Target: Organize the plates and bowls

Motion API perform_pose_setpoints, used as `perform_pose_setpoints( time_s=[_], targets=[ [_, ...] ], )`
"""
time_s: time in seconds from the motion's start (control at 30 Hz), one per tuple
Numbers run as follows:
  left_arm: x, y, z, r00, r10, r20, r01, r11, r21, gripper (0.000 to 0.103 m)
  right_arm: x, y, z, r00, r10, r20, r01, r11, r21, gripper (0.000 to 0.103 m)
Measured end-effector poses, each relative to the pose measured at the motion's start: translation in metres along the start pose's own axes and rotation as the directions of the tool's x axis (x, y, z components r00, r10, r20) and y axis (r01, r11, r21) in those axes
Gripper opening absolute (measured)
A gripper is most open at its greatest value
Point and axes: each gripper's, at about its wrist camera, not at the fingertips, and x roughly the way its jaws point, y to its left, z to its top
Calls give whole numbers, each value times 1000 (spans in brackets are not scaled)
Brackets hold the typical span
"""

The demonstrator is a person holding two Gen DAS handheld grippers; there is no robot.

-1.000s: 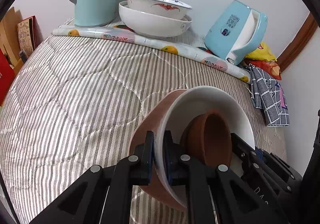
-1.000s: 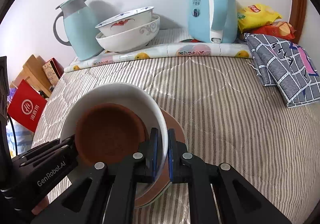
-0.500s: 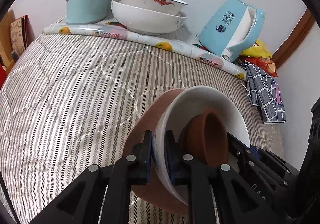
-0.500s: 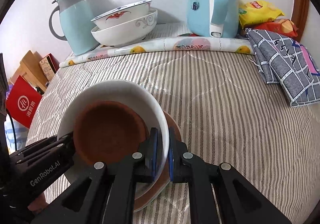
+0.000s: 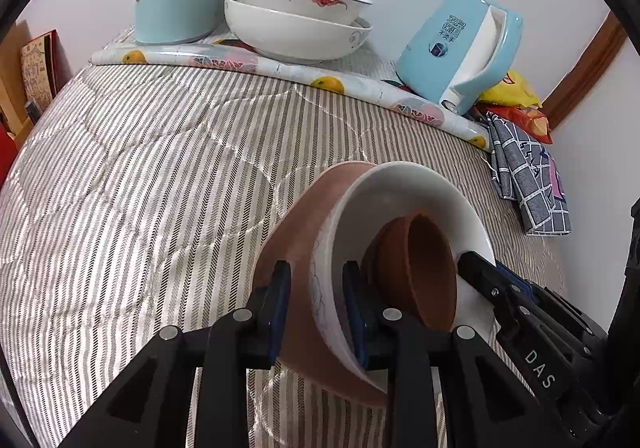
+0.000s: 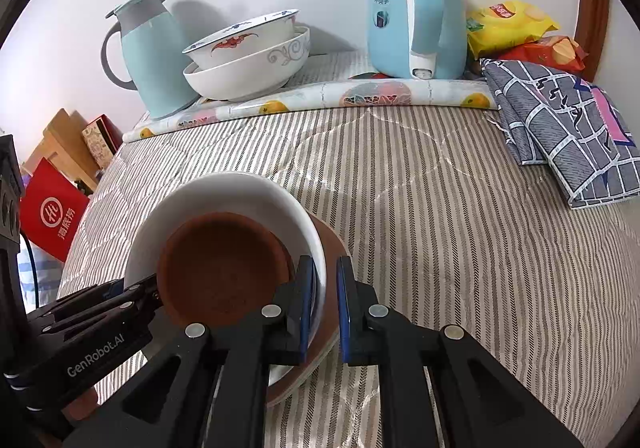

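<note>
While my two grippers straddle opposite rims, the nested stack sits low on the striped quilt [image 6: 420, 183].

From the left: my left gripper [image 5: 316, 308] has its jaws opening around the near edge of the white bowl [image 5: 400, 187] and the brown plate [image 5: 304, 215] under it — both are between the pads, and I see gaps on either side, so nothing is pressed. Inside the white bowl lies the small brown bowl [image 6: 224, 260]. On the far side my right gripper [image 6: 322, 298] is nearly closed over the white bowl's rim; the inner pad lies against it, the outer one shows a thin gap — I cannot tell whether it grips. Beyond, by the wall, stand a thermos jug [image 6: 156, 55], two stacked patterned bowls [image 6: 248, 59] and a blue kettle [image 6: 416, 7].
</note>
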Motion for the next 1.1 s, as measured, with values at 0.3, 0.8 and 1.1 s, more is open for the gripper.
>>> perform_pose_setpoints(
  time_s=[0.3, 0.8, 1.1],
  targets=[
    [-23, 1, -5, 999, 24, 27, -24, 1000, -10, 42, -20, -4, -4, 1000, 3, 26, -3, 1000, 2, 13],
    [-93, -45, -31, 987, 38, 155, -49, 996, 69, 72, -105, -20, -23, 987, -71, 143, 72, 997, -2, 63],
    [-129, -76, -68, 981, 40, 192, -60, 993, 100, 76, -165, -46, -53, 966, -156, 205, 157, 988, 10, 79]
  ],
)
